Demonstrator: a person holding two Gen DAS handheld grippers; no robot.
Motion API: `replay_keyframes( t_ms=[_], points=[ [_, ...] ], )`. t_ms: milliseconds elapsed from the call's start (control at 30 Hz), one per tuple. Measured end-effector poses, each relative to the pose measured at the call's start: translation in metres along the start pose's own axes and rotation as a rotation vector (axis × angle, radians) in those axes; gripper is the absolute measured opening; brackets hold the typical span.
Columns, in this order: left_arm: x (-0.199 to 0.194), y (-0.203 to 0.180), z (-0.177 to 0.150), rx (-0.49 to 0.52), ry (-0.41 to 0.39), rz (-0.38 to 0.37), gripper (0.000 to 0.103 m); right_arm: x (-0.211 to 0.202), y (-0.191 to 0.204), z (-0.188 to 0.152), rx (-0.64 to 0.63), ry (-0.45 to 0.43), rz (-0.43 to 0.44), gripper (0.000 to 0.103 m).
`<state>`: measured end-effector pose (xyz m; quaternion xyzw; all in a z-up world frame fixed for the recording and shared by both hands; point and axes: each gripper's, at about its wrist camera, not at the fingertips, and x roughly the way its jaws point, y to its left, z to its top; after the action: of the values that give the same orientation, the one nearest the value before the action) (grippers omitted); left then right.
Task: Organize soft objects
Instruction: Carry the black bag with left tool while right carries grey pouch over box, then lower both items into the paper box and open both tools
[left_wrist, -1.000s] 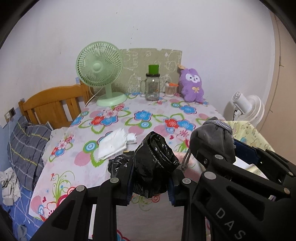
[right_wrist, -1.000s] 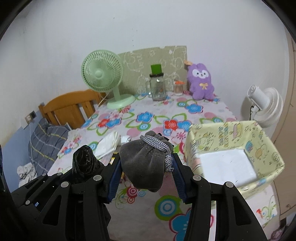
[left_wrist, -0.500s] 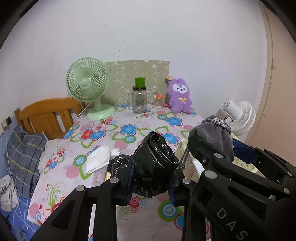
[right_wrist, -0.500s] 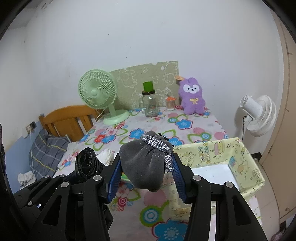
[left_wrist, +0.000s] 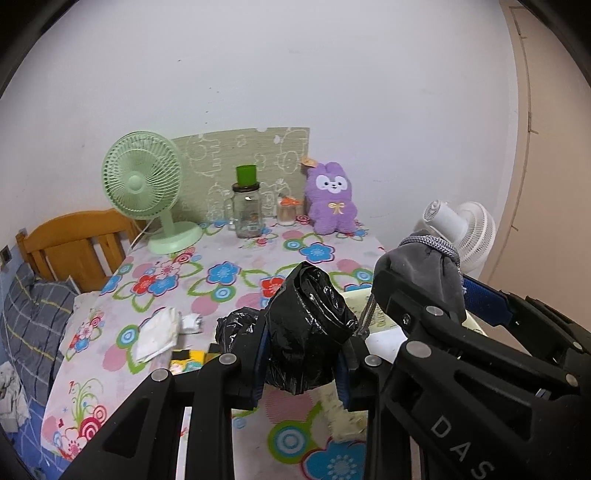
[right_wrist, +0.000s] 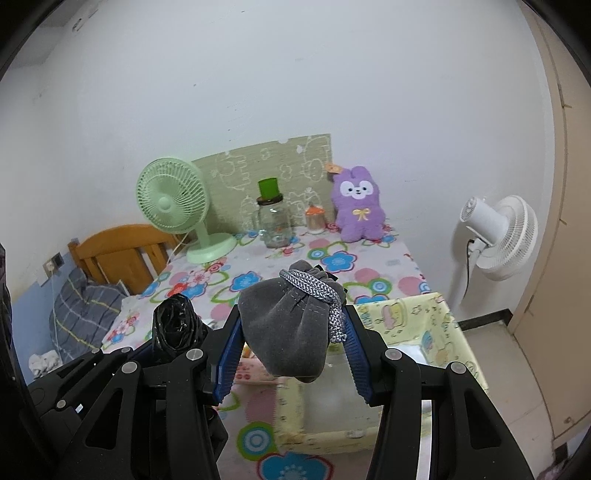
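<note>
Above the near edge of the worktop (left_wrist: 236, 280), which wears a white cloth printed with bright flowers, the left claw (left_wrist: 301, 363) is clamped on a crumpled black plastic bag (left_wrist: 308, 328), its blue pads pressing the bundle from both sides and lifting it clear of the cloth. Just beside it, the right claw (right_wrist: 295, 345) is clamped on a soft grey velvet drawstring pouch (right_wrist: 291, 325) with a silver-grey braided cord (right_wrist: 317, 291) wound round its neck; this pouch also hangs free of the surface. Under and beyond the right claw, at the worktop's near right corner, stands a pale yellow fabric storage box (right_wrist: 413, 325) with cartoon prints and a white bottom. Toward the left edge lies a folded white cloth (left_wrist: 157, 334), with a small white scrap just beside it. Along the far edge stand a mint-green desk fan (left_wrist: 147, 192), a clear glass jar with a green cup on its lid (left_wrist: 248, 210), a small orange-topped jar (left_wrist: 287, 212) and a purple plush rabbit (left_wrist: 332, 199). Off the right edge stands a white floor fan (right_wrist: 498, 232). Past the left edge are a wooden headboard (left_wrist: 74, 243) and a grey checked pillow (left_wrist: 29, 321).
</note>
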<state>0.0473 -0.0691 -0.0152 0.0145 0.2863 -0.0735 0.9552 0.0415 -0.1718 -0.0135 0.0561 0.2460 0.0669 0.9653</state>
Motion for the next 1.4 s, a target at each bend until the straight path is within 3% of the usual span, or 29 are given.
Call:
replay_keyframes(
  t_ms=[633,867,1100,1400],
  points=[
    [0.059,-0.050,-0.002,0.057,0.082,-0.095,0.033,0.035,-0.064,-0.006,0.067,0.055,-0.105,0.055],
    [0.082,-0.061,-0.009,0.093,0.103,-0.081,0.041,0.060,-0.082,-0.018,0.098,0.117,-0.143,0.055],
    [0.101,-0.067,-0.009,0.123,0.115,-0.099,0.041,0.079,-0.093,-0.022,0.125,0.146,-0.173,0.055],
    [0.115,-0.070,-0.005,0.142,0.142,-0.163,0.066,0.092,-0.101,-0.019,0.138,0.158,-0.198,0.057]
  ],
)
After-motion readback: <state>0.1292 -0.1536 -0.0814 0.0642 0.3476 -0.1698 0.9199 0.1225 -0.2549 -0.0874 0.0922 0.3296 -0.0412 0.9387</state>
